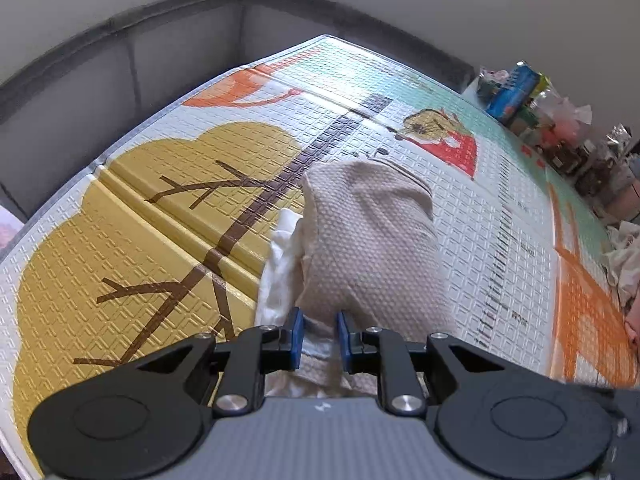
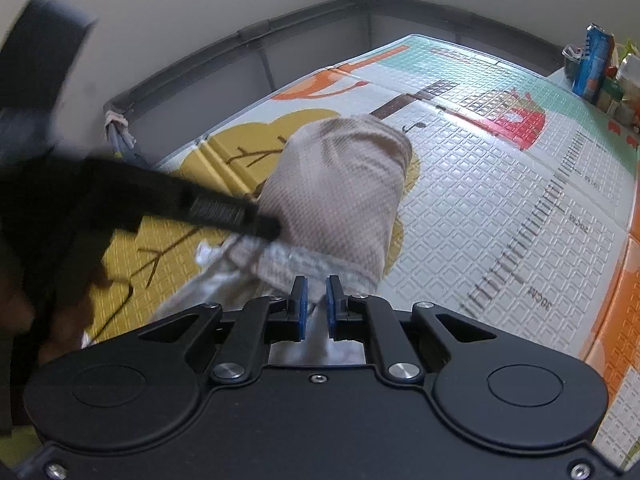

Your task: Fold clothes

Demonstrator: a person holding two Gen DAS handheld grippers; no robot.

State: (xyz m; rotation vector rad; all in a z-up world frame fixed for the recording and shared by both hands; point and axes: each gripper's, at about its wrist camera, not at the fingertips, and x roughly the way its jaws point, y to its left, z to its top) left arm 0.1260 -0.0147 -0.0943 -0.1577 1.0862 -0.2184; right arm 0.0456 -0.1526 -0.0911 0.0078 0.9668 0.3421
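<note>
While the large embossed foam play mat (image 1: pixel 460 208) with its yellow tree and orange shapes lies bare around it, the beige waffle-knit garment (image 1: pixel 372 240) with white lining hangs bunched above the mat, so I judge the folding unfinished, no flat fold showing. The left gripper (image 1: pixel 319 338) pinches the cloth's near edge between its blue pads; the right gripper (image 2: pixel 315 306) likewise clamps a white fold.
</note>
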